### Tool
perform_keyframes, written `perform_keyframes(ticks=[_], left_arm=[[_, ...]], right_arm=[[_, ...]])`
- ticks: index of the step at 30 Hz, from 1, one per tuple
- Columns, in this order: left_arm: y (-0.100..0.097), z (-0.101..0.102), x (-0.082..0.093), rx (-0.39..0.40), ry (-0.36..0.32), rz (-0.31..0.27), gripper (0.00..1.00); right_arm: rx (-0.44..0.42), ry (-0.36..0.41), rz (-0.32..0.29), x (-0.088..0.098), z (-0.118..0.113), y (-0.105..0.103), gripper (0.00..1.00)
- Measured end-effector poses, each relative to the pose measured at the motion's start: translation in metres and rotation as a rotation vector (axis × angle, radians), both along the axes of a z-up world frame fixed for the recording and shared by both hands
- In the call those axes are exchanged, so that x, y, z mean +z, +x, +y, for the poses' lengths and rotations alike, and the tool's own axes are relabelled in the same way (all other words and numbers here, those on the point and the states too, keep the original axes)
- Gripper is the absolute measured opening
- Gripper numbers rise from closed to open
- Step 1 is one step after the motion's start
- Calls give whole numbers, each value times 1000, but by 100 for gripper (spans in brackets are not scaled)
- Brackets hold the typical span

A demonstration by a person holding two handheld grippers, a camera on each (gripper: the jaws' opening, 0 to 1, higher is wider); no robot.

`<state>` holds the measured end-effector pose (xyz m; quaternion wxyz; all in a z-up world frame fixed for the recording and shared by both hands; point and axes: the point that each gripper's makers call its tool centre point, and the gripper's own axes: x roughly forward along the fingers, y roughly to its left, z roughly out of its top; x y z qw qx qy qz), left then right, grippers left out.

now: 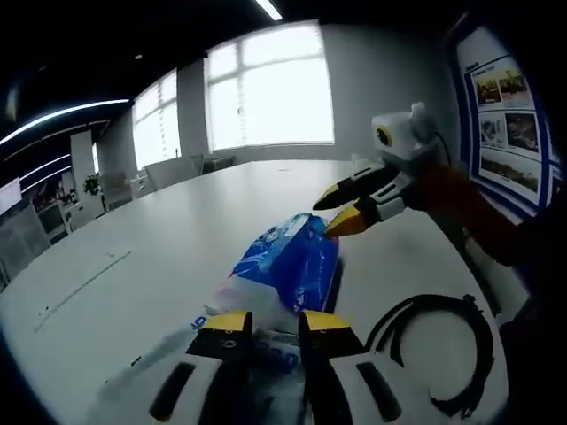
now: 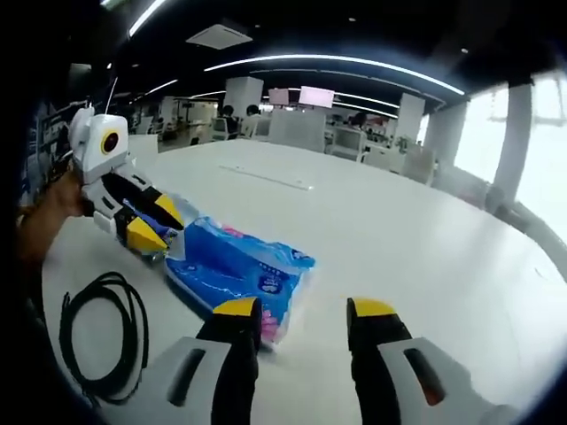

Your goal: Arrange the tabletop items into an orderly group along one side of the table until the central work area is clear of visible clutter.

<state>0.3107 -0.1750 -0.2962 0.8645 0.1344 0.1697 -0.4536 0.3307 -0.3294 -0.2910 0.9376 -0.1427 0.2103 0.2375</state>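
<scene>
The left gripper pinches the near end of the blue packet, likely to drag it aside; the right gripper hovers spread beside it on the surface.

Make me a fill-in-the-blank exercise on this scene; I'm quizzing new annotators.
1. The left claw grips one end of the blue ____ tissue pack.
2. The coiled cable on the white table is ____ in colour.
3. The right claw is ____, holding nothing.

Missing words: plastic; black; open
</scene>
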Motion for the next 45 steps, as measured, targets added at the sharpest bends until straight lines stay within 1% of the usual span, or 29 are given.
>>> perform_keyframes(ticks=[2,3,5,7,8,9,10,11,12,13,14,15,20,22,25,27,29,35,37,38,40,41,45], left_arm=[[-1,1,5,9,-20,-11,42],[-1,0,12,13,-62,-22,48],[-4,-1,18,-1,-90,-22,55],[-8,-3,23,-21,-110,-25,66],[-12,-5,25,-31,-112,-17,74],[-15,-7,26,-39,-109,-20,87],[-13,-8,27,-43,-107,-29,96],[-13,-8,28,-44,-103,-35,97],[-17,-7,27,-56,-78,-34,98],[-19,-7,26,-53,-75,-35,99],[-21,-7,24,-60,-62,-32,100],[-20,-6,24,-61,-55,-28,100],[-28,-2,25,-66,-53,-20,100],[-30,0,29,-61,-53,-21,100],[-37,3,36,-64,-57,-42,100],[-45,5,45,-66,-78,-58,100],[-47,9,53,-63,-92,-74,100],[-65,21,59,-48,-86,-100,100],[-61,27,64,-42,-92,-105,100],[-63,30,66,-42,-91,-111,100],[-64,31,63,-34,-92,-117,100],[-65,34,65,-28,-93,-126,100],[-70,47,68,-10,-91,-133,100]], right_arm=[[9,18,1,1,1,-2,46],[11,41,15,1,3,-4,51],[24,47,10,1,8,-8,62],[50,42,8,1,14,-11,75],[60,49,1,2,17,-14,80],[71,57,-2,3,21,-15,87],[76,59,-6,3,23,-16,92],[79,61,-10,4,25,-16,97],[83,61,-12,6,27,-17,99],[99,53,-16,6,29,-18,100],[117,48,-13,7,32,-20,100],[114,52,-7,7,33,-21,100],[125,17,1,4,35,-24,100],[122,15,4,3,35,-24,100],[119,18,10,3,35,-25,100],[132,28,4,8,40,-28,100],[139,28,0,10,43,-29,100],[146,24,-20,18,52,-32,100],[152,27,-23,20,55,-33,99],[155,22,-24,21,57,-33,99],[157,20,-24,22,60,-35,99],[160,19,-25,23,62,-35,98],[187,17,-44,30,76,-40,97]])
